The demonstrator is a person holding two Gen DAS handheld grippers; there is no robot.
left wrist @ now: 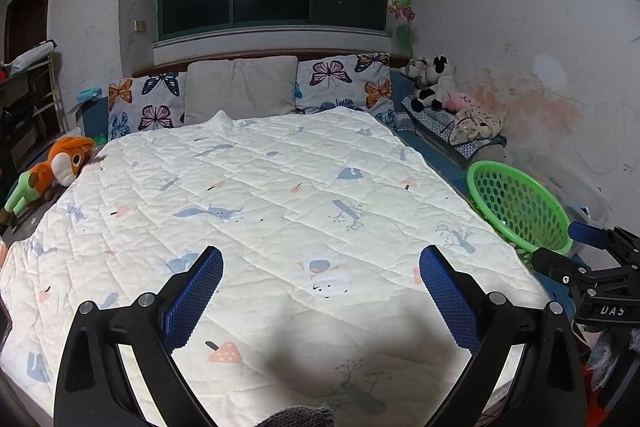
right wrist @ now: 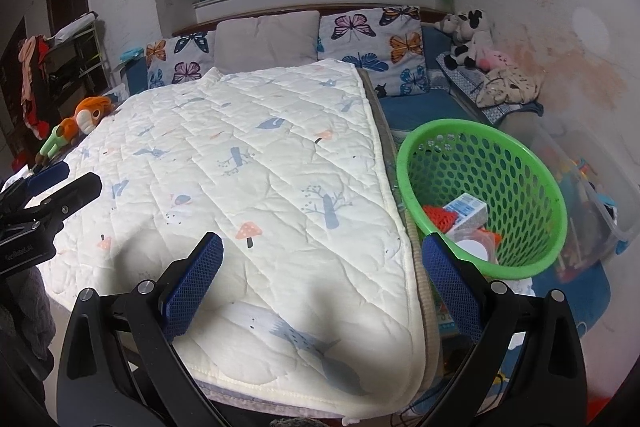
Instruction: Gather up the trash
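Observation:
A green perforated basket (right wrist: 516, 163) stands at the bed's right side and holds trash: a white and blue carton (right wrist: 466, 207), a red net piece (right wrist: 440, 217) and a white lid (right wrist: 474, 249). The basket also shows in the left wrist view (left wrist: 520, 211). My left gripper (left wrist: 320, 291) is open and empty above the quilt's near end. My right gripper (right wrist: 322, 283) is open and empty above the quilt's right edge, next to the basket. No loose trash shows on the quilt.
A white printed quilt (left wrist: 260, 195) covers the bed. Butterfly pillows (left wrist: 344, 83) and a grey pillow (left wrist: 240, 87) line the headboard. An orange plush toy (left wrist: 60, 167) lies at the left, cow plush toys (left wrist: 432, 83) at the right. A clear storage box (right wrist: 592, 195) stands beyond the basket.

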